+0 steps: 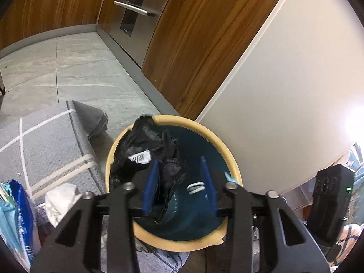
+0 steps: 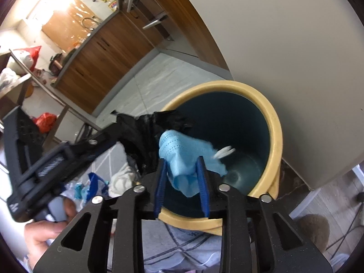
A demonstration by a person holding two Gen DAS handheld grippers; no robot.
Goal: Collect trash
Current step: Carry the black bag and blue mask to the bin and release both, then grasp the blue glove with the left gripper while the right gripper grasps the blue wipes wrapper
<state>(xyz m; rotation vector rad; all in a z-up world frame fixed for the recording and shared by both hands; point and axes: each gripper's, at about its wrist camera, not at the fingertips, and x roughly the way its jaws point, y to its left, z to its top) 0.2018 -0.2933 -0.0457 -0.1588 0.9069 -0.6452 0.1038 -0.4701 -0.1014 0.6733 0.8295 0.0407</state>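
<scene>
A round bin with a yellow rim [image 1: 234, 166] [image 2: 275, 136] and a dark teal inside stands on the floor below both grippers. A crumpled black plastic bag [image 1: 145, 141] [image 2: 136, 134] with a white label lies over the bin's left rim and hangs inside. My left gripper [image 1: 179, 183] is open over the mouth; the bag rests against its left finger only. My right gripper [image 2: 182, 182] is open above the bin, and a light blue face mask [image 2: 182, 157] sits loose between its fingers, its white ear loop [image 2: 224, 151] blurred.
A white panel [image 1: 284, 91] stands right behind the bin, with wooden cabinets [image 1: 193, 45] and an oven beyond. A grey striped rug [image 1: 45, 141] lies at the left, with a white crumpled cloth [image 1: 61, 200] and a blue packet [image 1: 20, 204]. A person's hand [image 2: 43, 234] holds the left tool.
</scene>
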